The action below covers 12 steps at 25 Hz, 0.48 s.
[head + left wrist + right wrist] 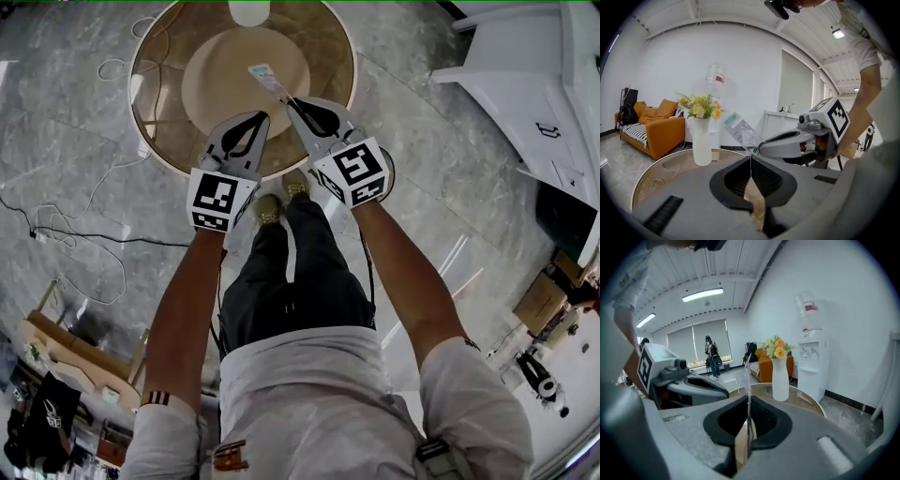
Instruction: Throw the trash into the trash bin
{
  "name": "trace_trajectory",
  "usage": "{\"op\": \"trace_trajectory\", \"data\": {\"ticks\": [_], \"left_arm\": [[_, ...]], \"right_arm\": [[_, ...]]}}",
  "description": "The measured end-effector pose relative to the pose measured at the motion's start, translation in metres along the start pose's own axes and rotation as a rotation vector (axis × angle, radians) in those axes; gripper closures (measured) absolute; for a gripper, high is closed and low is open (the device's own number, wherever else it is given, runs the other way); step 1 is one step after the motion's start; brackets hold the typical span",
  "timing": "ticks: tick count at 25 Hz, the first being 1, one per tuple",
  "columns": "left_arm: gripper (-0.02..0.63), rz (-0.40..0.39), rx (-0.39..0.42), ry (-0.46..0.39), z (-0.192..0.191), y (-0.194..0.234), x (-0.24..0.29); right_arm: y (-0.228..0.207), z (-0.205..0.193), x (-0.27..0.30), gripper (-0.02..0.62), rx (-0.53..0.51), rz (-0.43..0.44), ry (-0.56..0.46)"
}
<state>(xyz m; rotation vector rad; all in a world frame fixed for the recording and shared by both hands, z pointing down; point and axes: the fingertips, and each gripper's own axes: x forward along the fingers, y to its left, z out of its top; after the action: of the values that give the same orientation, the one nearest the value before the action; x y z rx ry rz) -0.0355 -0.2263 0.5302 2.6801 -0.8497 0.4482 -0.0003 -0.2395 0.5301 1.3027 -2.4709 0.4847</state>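
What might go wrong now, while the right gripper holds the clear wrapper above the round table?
1. The right gripper pinches the thin clear wrapper only by one end, so it may slip out.
2. The vase of flowers stands close on the table; a swing might knock it.
3. Cables lie on the floor; feet may catch on them.

A round glass table (161, 105) lay just ahead of the left gripper (255, 122), with a white vase (702, 143) of yellow flowers (699, 107) standing on it. An orange sofa (656, 130) sat farther off to its left, and loose cables (86, 236) trailed across the floor.
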Motion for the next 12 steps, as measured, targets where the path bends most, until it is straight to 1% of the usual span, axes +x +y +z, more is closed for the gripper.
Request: {"op": "trace_trajectory", "data": {"ticks": [3, 6, 9, 12], "left_arm": [[0.604, -0.037, 0.002, -0.036, 0.012, -0.019, 0.006], [0.604, -0.080, 0.009, -0.062, 0.021, -0.047, 0.009], [0.604, -0.149, 0.023, -0.064, 0.025, -0.086, 0.015], [0.604, -0.220, 0.037, -0.060, 0.027, -0.126, 0.025]], "right_arm": [[0.003, 0.013, -0.030, 0.578, 0.031, -0.062, -0.078], [0.001, 0.014, -0.070, 0.578, 0.063, -0.141, -0.128], [-0.012, 0.010, -0.116, 0.578, 0.094, -0.230, -0.160], [-0.029, -0.001, -0.163, 0.577, 0.107, -0.312, -0.167]]}}
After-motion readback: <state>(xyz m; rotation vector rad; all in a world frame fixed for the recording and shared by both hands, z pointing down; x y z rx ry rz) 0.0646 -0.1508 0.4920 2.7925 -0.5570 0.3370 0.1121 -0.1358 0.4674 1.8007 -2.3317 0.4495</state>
